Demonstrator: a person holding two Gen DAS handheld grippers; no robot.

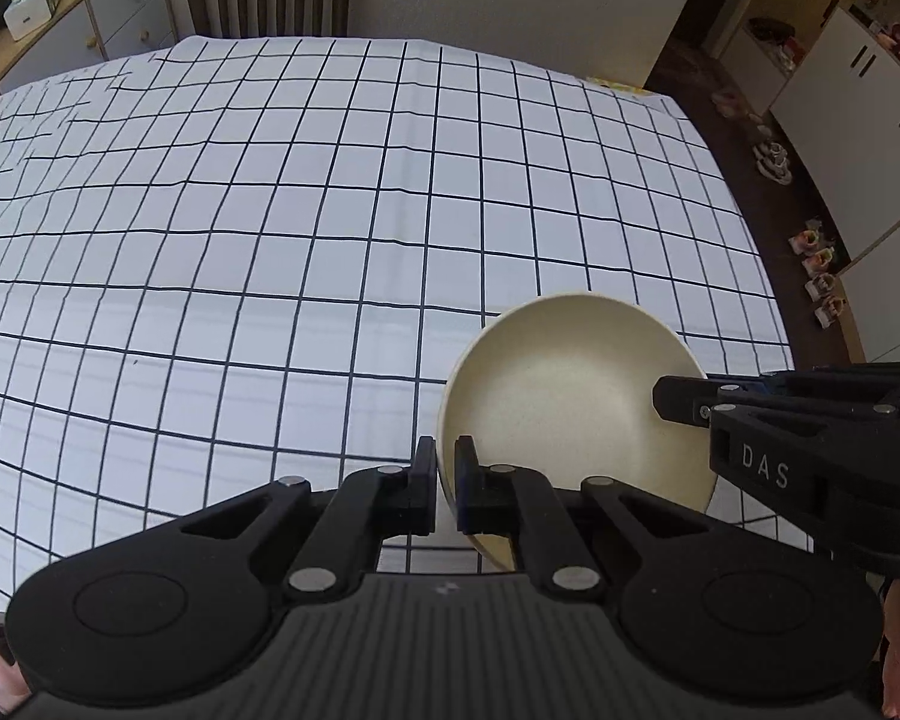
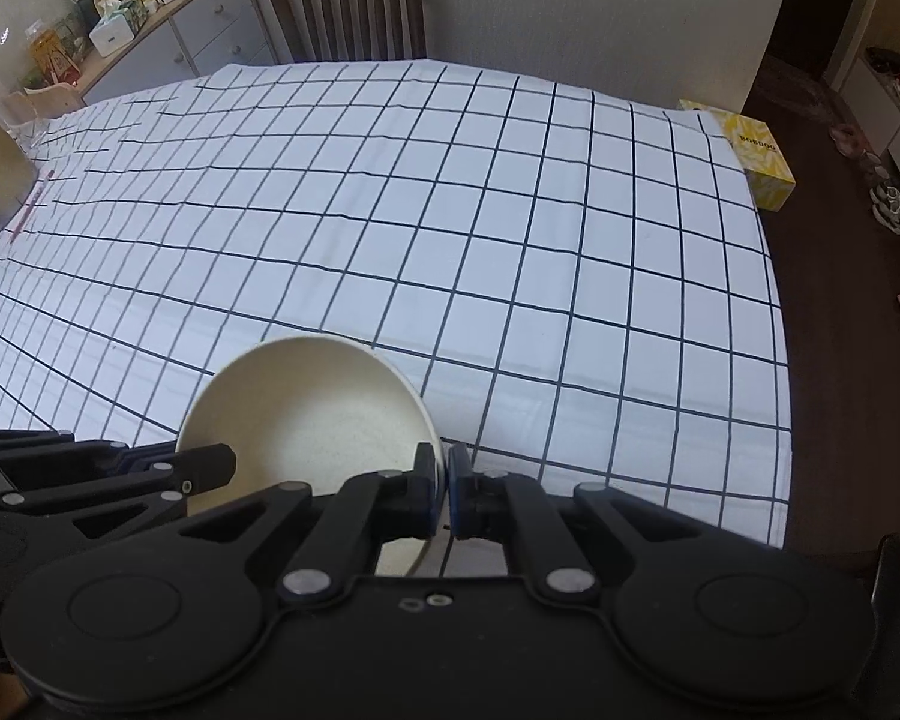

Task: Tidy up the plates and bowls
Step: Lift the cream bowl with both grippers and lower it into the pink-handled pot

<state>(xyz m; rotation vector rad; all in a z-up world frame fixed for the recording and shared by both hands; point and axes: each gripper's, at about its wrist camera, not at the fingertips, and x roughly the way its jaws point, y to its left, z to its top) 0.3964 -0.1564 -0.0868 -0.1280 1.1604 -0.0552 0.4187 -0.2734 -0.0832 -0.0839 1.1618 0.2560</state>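
Left claw [image 1: 445,483] and right claw [image 2: 443,492] pinch bowl [image 1: 570,396] rim

Both wrist views overlook one checked tablecloth [image 1: 330,240].

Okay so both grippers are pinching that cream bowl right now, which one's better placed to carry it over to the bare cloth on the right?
Probably the right gripper. It clamps the bowl on its right rim, facing the open checked tablecloth. The left gripper pinches the opposite rim and would have to reach across.
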